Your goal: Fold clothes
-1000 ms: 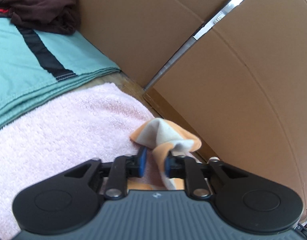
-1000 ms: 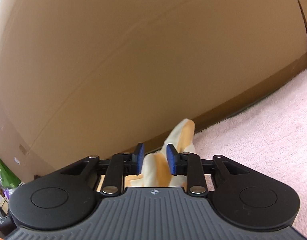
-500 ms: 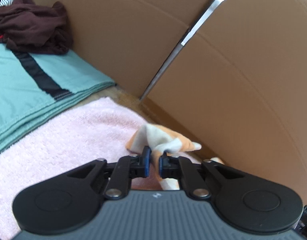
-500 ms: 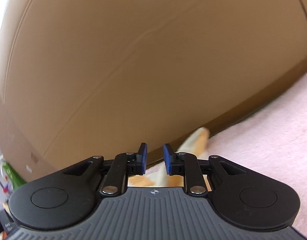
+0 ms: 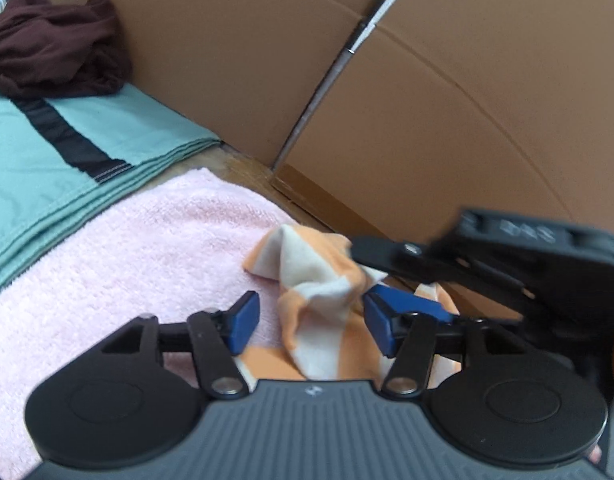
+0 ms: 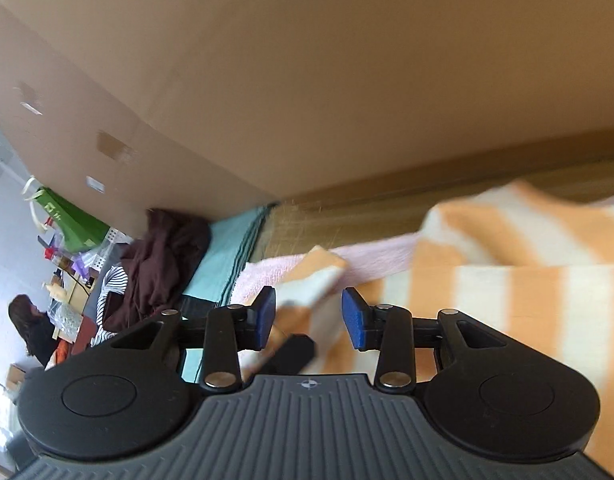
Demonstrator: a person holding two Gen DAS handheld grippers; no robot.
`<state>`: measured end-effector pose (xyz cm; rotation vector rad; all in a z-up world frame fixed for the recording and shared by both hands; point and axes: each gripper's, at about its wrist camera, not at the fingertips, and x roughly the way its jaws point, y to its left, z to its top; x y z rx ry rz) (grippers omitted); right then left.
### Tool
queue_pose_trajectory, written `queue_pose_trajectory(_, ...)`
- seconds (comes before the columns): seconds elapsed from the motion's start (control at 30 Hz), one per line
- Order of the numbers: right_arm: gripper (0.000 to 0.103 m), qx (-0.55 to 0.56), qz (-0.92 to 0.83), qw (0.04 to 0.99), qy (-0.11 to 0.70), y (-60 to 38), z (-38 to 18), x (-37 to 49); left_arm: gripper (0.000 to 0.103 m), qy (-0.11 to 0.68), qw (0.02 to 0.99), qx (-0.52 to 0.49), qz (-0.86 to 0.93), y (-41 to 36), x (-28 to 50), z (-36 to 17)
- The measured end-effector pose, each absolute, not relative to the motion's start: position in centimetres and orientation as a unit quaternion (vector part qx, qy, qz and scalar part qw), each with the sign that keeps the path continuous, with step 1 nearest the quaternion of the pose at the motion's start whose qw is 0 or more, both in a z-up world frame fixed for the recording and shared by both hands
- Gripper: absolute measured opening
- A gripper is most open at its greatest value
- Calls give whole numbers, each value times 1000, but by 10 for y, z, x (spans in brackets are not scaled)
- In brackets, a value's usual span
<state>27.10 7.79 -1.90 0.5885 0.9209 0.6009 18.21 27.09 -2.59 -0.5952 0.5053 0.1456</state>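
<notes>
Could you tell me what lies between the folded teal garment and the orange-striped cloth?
In the left wrist view, a pink towel spans from the teal garment to the orange-striped cloth.

left hand-held gripper [image 5: 309,322]: opening | striped cloth [image 5: 327,280] between pads, on pink towel [image 5: 127,256]

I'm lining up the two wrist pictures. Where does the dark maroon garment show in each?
Left wrist: the maroon garment lies crumpled at upper left, on the far end of the teal cloth.
Right wrist: it is at middle left, heaped beside the same teal cloth.
Shared landmark: the orange-and-white striped cloth.
</notes>
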Motion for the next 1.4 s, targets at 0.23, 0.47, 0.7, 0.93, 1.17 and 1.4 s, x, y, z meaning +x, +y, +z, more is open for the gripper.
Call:
queue_pose_trajectory(0.23,7,264,263,841,392,40,1,288,55,247,922,-295,47,268,183,-25)
queue_pose_trajectory(0.47,7,283,274,860,325,1,58,254,14,245,935,-256,1,248,191,-22)
queue_pose_trajectory(0.7,7,310,260,886,227,-69,102,195,53,253,948,-187,-41,200,188,13)
queue_pose_trajectory(0.93,6,349,223,892,179,-135,109,154,62,283,953,-95,-54,125,194,13)
queue_pose_trajectory(1.17,6,390,211,885,144,-177,102,119,62,298,950,-88,-42,97,196,2)
queue_pose_trajectory(1.4,7,444,218,862,108,-211,87,76,67,309,948,-77,-21,80,205,-12)
